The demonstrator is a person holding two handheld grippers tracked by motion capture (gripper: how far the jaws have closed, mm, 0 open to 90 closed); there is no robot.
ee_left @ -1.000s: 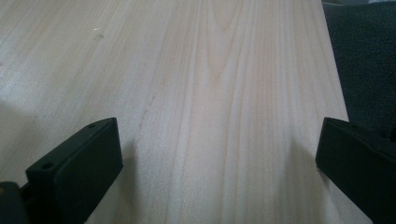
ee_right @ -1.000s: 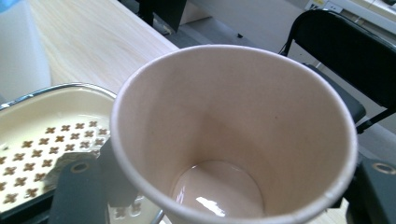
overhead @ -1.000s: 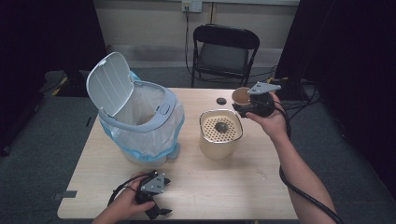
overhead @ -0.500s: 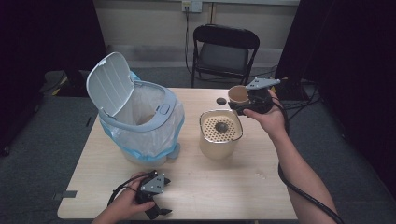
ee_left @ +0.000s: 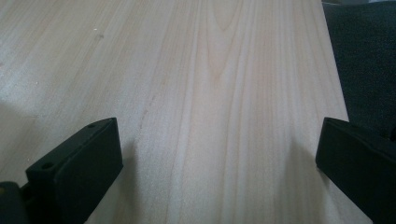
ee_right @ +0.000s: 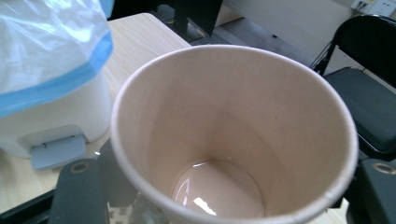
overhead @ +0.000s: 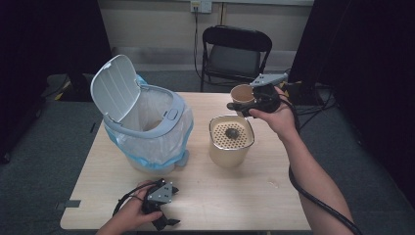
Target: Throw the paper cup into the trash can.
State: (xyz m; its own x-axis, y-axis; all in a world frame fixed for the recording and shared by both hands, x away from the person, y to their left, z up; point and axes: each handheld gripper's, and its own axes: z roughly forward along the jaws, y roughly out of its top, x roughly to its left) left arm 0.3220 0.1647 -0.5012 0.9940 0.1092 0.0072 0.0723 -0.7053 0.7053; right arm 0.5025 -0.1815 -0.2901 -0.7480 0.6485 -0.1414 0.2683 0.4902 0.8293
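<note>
A brown paper cup [overhead: 242, 94] hangs above the table's far right part, just behind a beige canister [overhead: 230, 147] with a perforated insert. My right gripper [overhead: 241, 103] is shut on the cup, one black jaw on each side of its wall. In the right gripper view the cup [ee_right: 233, 135] stays upright between the jaws of the right gripper [ee_right: 229, 196]; its bottom shines wet. My left gripper [overhead: 166, 223] lies on the table near the front edge. In its own view the left gripper [ee_left: 219, 163] stands open over bare wood.
A white pedal bin [overhead: 147, 127] with its lid [overhead: 112, 88] up and a blue-edged bag inside stands at the table's left. A small dark lump [overhead: 232, 132] lies on the canister's insert. A black folding chair [overhead: 237, 54] stands behind the table.
My right hand has lifted the cup a little and carried it slightly leftward, beside the canister. The left gripper has stayed where it was.
</note>
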